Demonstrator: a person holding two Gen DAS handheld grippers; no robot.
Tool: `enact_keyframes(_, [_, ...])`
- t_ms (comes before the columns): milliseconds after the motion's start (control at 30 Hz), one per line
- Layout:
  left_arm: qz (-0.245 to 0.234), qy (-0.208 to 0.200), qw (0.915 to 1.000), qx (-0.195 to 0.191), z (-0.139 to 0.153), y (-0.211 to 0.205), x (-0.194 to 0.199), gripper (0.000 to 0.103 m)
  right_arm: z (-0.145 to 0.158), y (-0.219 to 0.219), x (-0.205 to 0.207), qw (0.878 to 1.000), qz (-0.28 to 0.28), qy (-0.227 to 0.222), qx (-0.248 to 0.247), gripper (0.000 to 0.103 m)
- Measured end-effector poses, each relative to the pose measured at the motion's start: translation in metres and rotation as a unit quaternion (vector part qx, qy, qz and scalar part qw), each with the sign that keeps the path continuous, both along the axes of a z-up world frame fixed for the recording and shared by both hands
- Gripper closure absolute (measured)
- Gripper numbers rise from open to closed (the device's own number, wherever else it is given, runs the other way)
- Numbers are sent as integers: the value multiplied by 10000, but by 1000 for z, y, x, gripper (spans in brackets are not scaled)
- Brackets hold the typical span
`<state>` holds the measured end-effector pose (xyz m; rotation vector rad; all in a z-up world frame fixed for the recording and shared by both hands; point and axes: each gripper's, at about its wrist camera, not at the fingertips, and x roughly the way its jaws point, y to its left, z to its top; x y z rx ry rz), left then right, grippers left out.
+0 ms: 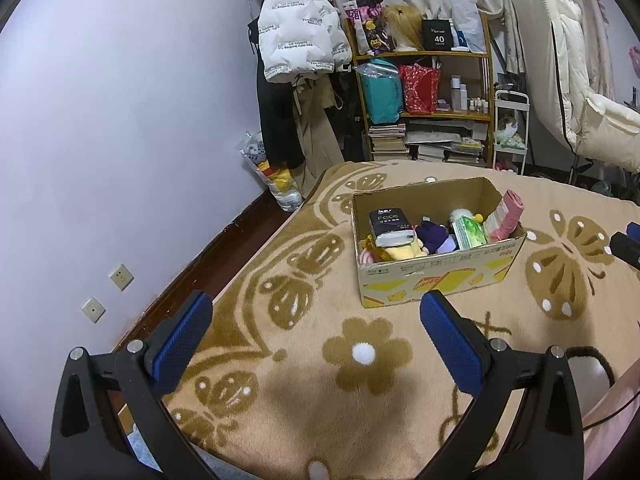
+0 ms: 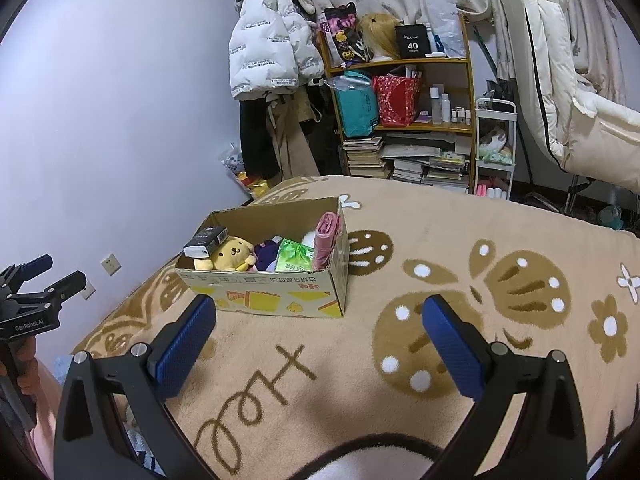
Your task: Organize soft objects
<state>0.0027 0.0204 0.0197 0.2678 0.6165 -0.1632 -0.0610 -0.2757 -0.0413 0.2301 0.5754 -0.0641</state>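
Note:
A cardboard box (image 1: 440, 276) (image 2: 264, 296) stands on the tan blanket. It holds a black tissue pack (image 1: 390, 226) (image 2: 206, 242), a yellow plush dog (image 2: 234, 254), a purple plush (image 1: 434, 238), a green tissue pack (image 1: 472, 232) (image 2: 296, 256) and a pink roll (image 1: 506, 216) (image 2: 326, 240). My left gripper (image 1: 316, 316) hovers open before the box, nothing between its blue pads. My right gripper (image 2: 320, 320) is open too, just near of the box's right end. In the right wrist view the left gripper (image 2: 44, 276) shows at the far left, held by a hand.
The blanket (image 1: 360, 360) with butterfly and flower patterns covers the bed. A white wall with sockets (image 1: 121, 277) runs along the left. Behind stand a wooden shelf (image 1: 428, 56) with bags and books, hanging coats (image 1: 300, 24) and a white cart (image 1: 510, 128).

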Motion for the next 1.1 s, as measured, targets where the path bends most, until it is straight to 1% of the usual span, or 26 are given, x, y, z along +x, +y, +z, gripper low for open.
enact_keyframes(1100, [-72,9,10000,46,-1,0,-1,1,3,-3,-2,10000,-40,-9,3,0])
